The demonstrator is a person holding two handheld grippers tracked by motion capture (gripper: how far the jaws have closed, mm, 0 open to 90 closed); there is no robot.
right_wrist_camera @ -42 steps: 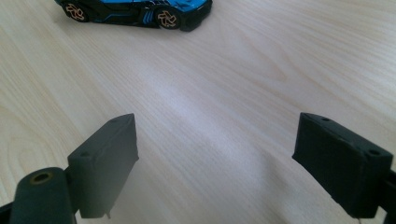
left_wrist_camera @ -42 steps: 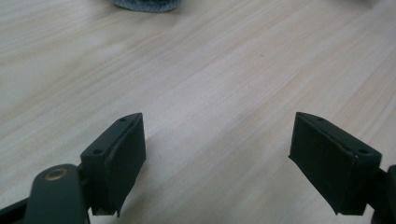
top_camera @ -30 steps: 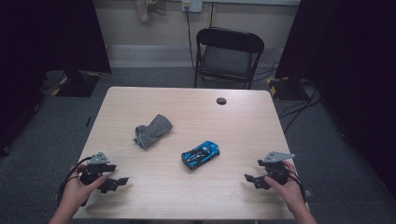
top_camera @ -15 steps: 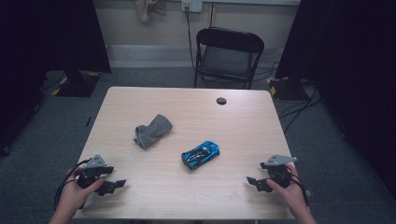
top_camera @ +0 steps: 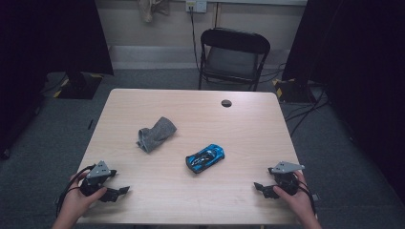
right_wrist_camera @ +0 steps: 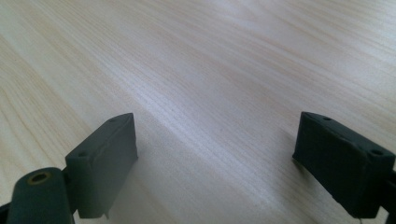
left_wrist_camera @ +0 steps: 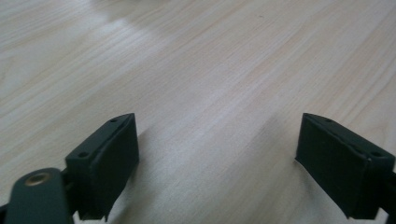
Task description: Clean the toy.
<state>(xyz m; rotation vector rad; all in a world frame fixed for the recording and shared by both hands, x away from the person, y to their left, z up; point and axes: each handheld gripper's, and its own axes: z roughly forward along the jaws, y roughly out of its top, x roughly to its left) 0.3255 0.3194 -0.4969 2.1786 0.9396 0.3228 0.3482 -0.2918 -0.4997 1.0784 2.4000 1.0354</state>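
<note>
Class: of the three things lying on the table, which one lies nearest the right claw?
The blue toy car; the grey cloth and small dark disc lie farther from the right claw.

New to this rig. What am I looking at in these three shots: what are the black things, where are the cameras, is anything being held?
There is no robot arm here. A person sits at a wooden table and holds a hand-held two-jaw gripper in each hand: the left gripper and the right gripper, both near the table's near edge.

The high view comes from a fixed camera above the person, looking forward and down. The other two pictures come from cameras riding on the grippers, each looking along its own pair of black jaws at bare tabletop.

On the table lie a crumpled grey cloth, a blue toy car and, near the far edge, a small dark round thing too small to identify. A black folding chair stands behind the table.

Nothing is held. Both pairs of jaws stand wide apart with nothing between them; the left jaws have just been opening.
</note>
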